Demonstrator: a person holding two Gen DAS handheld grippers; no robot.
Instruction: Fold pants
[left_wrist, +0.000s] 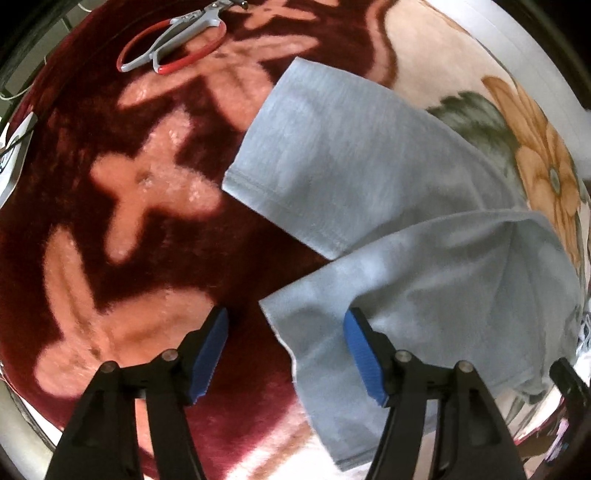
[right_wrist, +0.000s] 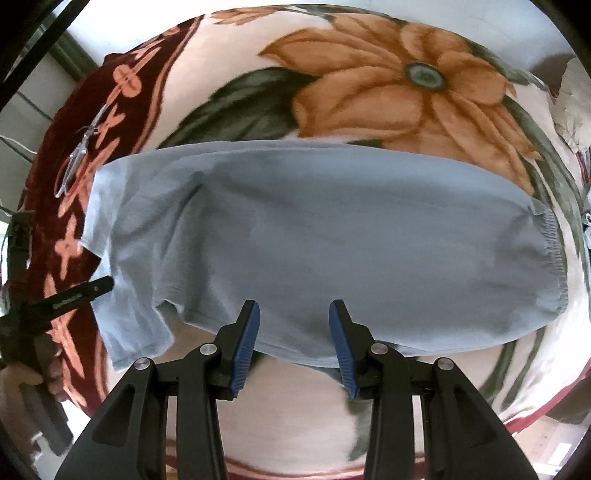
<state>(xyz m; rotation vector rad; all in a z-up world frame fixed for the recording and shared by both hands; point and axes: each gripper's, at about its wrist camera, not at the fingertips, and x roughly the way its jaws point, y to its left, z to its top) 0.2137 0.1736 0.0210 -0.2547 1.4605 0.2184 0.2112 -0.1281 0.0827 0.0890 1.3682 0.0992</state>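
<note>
Light blue-grey pants (right_wrist: 332, 236) lie folded lengthwise across a flowered blanket, with the elastic waistband (right_wrist: 550, 258) at the right and the leg ends at the left. In the left wrist view the two legs splay apart: the far leg (left_wrist: 332, 147) and the near leg (left_wrist: 424, 295). My left gripper (left_wrist: 286, 312) stands open over the near leg's hem corner, one blue pad on the fabric side and one over the dark red blanket. My right gripper (right_wrist: 294, 304) hovers open above the pants' near edge at mid-length, with nothing pinched.
The blanket (right_wrist: 388, 85) is cream with a big orange flower and has a dark red, pink-patterned border (left_wrist: 92, 221). Red-and-grey scissors (left_wrist: 173, 40) lie on that border beyond the leg ends. A white edge (left_wrist: 517, 48) runs past the blanket.
</note>
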